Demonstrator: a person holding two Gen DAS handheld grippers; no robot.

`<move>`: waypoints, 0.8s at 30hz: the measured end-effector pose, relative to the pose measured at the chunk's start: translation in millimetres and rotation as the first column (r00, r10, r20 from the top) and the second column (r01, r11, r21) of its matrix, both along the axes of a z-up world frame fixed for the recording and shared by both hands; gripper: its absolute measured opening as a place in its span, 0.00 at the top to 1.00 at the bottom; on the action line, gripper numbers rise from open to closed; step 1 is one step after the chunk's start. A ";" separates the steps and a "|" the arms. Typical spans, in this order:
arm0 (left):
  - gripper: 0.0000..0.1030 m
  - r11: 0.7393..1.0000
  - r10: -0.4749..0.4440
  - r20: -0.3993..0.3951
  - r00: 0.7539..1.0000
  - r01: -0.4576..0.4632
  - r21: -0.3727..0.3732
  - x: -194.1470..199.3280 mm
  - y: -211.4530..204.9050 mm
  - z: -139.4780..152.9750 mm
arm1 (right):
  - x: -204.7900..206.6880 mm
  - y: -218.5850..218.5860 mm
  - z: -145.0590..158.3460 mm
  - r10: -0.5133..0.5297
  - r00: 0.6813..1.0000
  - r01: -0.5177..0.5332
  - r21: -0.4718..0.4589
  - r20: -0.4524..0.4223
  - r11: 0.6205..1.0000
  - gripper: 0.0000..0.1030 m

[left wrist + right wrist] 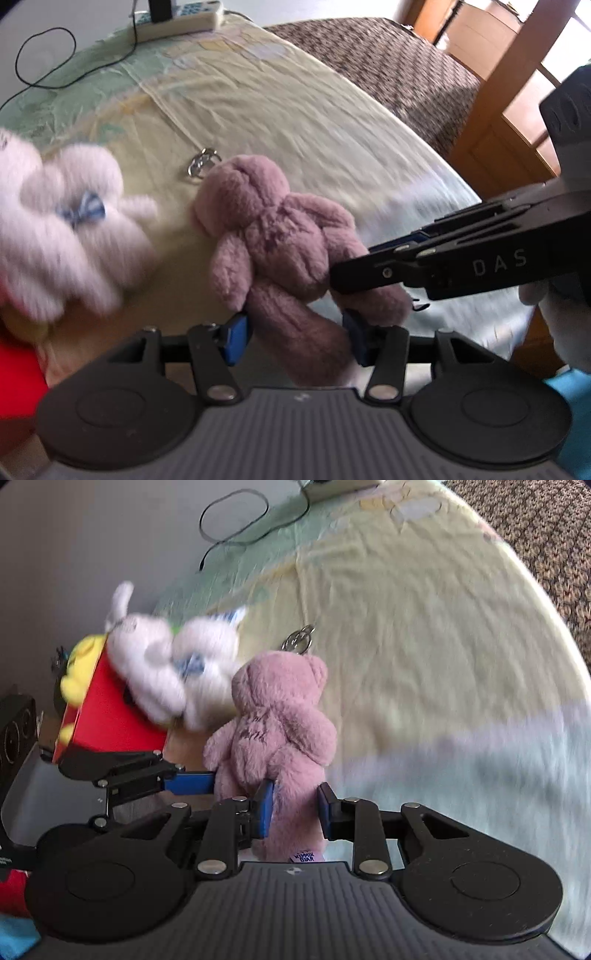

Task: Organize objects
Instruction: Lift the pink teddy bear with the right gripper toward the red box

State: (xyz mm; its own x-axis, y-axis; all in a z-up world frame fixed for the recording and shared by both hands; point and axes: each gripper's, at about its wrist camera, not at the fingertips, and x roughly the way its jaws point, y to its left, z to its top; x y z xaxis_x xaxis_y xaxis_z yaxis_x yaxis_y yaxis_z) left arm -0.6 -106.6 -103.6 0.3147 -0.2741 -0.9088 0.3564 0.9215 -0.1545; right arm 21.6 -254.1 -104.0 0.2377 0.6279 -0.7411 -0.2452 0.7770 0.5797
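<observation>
Both hand-held grippers grasp the same toy. On my left wrist view, the left gripper (295,338) has its blue pads clenched on one leg of a pink plush bear (273,236). The right gripper (338,280) reaches in from the right edge and pinches the bear's other leg, with a white-gloved hand (561,325) behind it.

On my right wrist view, the right gripper (295,808) holds a leg of the pink plush bear (273,720) between blue pads, the bear's back toward the camera. A small tag (303,857) shows at the foot. The left gripper (207,781) comes in from the left and grips the bear's other leg.

A metal key ring (299,639) sits at the bear's head. Just left of the bear, a blurred white plush bunny (166,664) leans on a red box (107,716) that holds a yellow plush toy (79,668). Beneath lies a pale yellow bedsheet (406,646). A power strip (177,18) with a black cable (40,59) rests at the far end.
</observation>
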 end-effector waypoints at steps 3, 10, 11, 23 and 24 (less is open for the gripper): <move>0.49 1.000 -0.015 -0.009 1.000 0.015 -0.003 -16.0 3.5 -2.4 | -10.1 3.0 -2.4 0.017 1.000 -0.017 0.005 -0.022 1.000 0.69; 0.34 0.999 0.032 0.030 0.999 -0.032 -0.027 -24.5 15.9 4.1 | -10.2 -0.9 -2.5 -0.053 0.998 0.052 0.012 0.018 0.999 0.54; 0.25 0.999 0.037 0.047 0.998 -0.035 -0.034 -24.3 17.1 6.4 | -8.5 -1.1 -4.1 -0.060 0.998 0.059 0.017 0.021 0.998 0.53; 0.16 0.988 0.113 0.030 0.993 -0.109 -0.105 0.6 15.5 -4.2 | 12.4 7.9 -20.2 -0.098 0.995 0.101 0.143 -0.031 0.985 0.55; 0.16 0.987 0.119 0.027 0.992 -0.116 -0.112 0.3 17.0 -4.6 | 11.6 10.7 -18.5 -0.094 0.995 0.096 0.135 -0.021 0.986 0.56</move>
